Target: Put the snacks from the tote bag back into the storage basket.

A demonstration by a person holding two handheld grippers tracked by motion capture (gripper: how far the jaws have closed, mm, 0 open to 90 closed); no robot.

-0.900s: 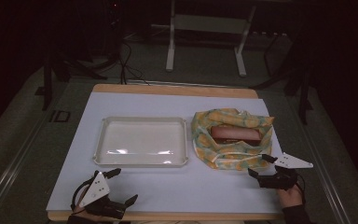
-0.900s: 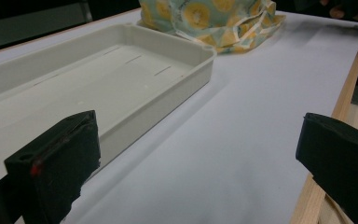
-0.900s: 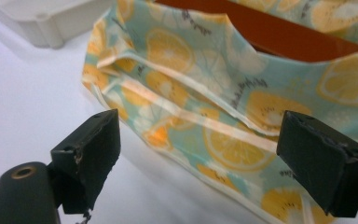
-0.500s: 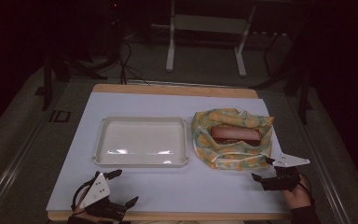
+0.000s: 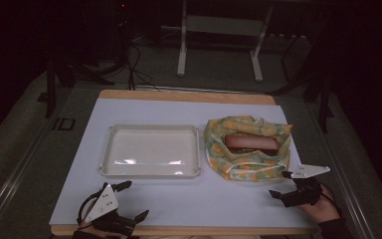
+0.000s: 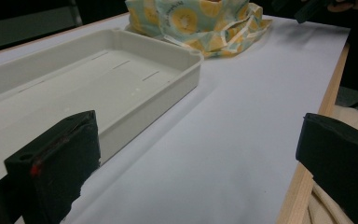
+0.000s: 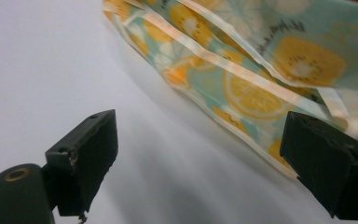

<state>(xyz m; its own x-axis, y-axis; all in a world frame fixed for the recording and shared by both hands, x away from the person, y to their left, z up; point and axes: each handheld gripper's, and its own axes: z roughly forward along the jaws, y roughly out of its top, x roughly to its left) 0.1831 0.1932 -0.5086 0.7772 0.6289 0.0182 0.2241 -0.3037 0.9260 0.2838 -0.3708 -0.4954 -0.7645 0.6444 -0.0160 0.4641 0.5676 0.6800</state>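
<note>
Yellow-and-teal citrus-print cloth bag (image 5: 248, 149) sits on the white table (image 5: 189, 199), right of centre, mouth open upward. A reddish-brown block (image 5: 251, 143) lies inside it. Just left of the bag, not touching as far as the high view shows, a cream plastic tray (image 5: 150, 151), shallow, nothing in it.

Right gripper (image 5: 280, 185) at the near right of the table, just short of the bag's front corner. Jaws spread wide, nothing between them. In the right gripper view the bag's seamed edge (image 7: 242, 84) runs diagonally ahead of the jaws, close but apart from both.

Left gripper (image 5: 132, 201) at the near left corner, by the table's wooden front edge. Jaws spread wide, holding nothing. In the left gripper view the tray's corner (image 6: 186, 60) lies ahead, the bag (image 6: 200, 23) beyond it.
</note>
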